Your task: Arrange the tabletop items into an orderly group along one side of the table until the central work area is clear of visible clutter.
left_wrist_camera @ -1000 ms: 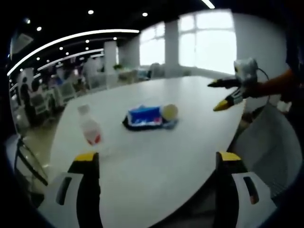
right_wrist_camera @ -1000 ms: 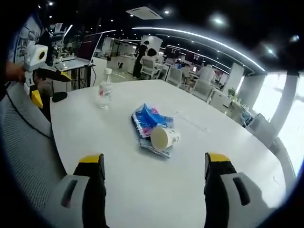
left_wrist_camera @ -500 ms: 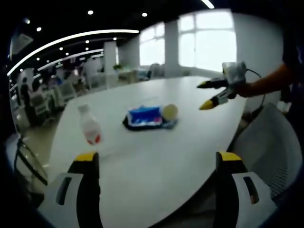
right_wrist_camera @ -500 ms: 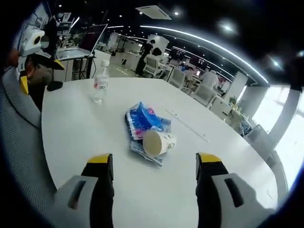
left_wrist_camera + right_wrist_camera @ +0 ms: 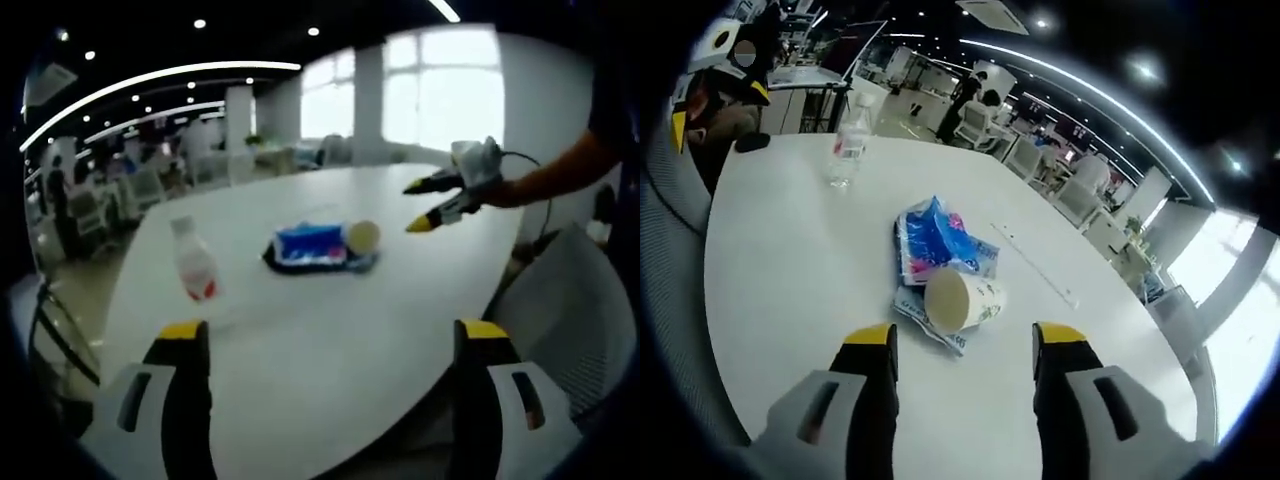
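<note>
A paper cup (image 5: 958, 298) lies on its side on the white table (image 5: 790, 280), its mouth facing my right gripper (image 5: 965, 345), which is open just short of it. The cup rests against a blue packet (image 5: 930, 240) on flat wrappers. A clear water bottle (image 5: 845, 150) with a red label stands farther off. In the left gripper view the bottle (image 5: 195, 270) stands left, with the packet (image 5: 310, 243) and cup (image 5: 360, 235) at the middle. My left gripper (image 5: 330, 335) is open over the near table edge. The right gripper (image 5: 412, 208) hovers beyond the cup, fingers apart.
A grey mesh chair (image 5: 570, 300) stands at the table's near right edge, and another chair back (image 5: 670, 290) is by the left edge. My left gripper (image 5: 718, 110) shows at the far corner. Office desks, chairs and people fill the room beyond the table (image 5: 330, 320).
My right gripper has moved in toward the cup, which now looks larger and nearer, and its jaws stand a little closer together. The left gripper has hardly moved.
</note>
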The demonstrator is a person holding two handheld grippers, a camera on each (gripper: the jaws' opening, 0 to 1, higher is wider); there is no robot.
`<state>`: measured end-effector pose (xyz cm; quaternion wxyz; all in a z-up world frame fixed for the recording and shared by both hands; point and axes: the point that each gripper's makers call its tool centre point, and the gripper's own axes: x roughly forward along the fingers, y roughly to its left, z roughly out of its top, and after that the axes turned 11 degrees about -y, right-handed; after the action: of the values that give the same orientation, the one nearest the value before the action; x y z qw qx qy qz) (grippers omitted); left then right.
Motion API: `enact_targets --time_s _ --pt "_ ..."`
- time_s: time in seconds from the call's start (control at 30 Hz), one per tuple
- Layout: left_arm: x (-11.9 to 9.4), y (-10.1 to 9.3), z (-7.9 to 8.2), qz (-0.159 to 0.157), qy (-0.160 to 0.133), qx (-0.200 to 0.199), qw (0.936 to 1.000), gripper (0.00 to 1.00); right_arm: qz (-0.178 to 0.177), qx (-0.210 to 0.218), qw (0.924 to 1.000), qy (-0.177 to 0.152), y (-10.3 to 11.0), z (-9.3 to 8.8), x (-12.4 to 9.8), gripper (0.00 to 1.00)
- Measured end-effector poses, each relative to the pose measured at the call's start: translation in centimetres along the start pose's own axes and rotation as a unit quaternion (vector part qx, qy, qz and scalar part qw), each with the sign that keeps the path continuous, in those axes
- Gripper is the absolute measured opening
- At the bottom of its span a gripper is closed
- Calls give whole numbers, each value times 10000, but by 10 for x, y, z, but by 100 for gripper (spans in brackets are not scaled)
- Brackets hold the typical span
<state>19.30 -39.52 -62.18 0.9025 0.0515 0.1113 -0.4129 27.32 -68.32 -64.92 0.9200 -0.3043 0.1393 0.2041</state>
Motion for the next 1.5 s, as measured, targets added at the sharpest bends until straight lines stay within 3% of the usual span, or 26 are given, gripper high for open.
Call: enact_targets --time_s 0.17,0.4,0.87,1.5 --pt "0 -1 -3 -35 74 99 9999 98 40 -19 10000 37 -1 -2 10 50" --pt "0 -1 -4 -39 138 158 9998 97 -76 -361 9993 3 -10 1 25 33" --pt "1 -1 -4 19 157 143 9998 97 101 -391 9992 39 -8 -1 49 31" --pt "1 1 -6 64 237 169 9996 95 124 -758 9968 227 -7 -8 77 16"
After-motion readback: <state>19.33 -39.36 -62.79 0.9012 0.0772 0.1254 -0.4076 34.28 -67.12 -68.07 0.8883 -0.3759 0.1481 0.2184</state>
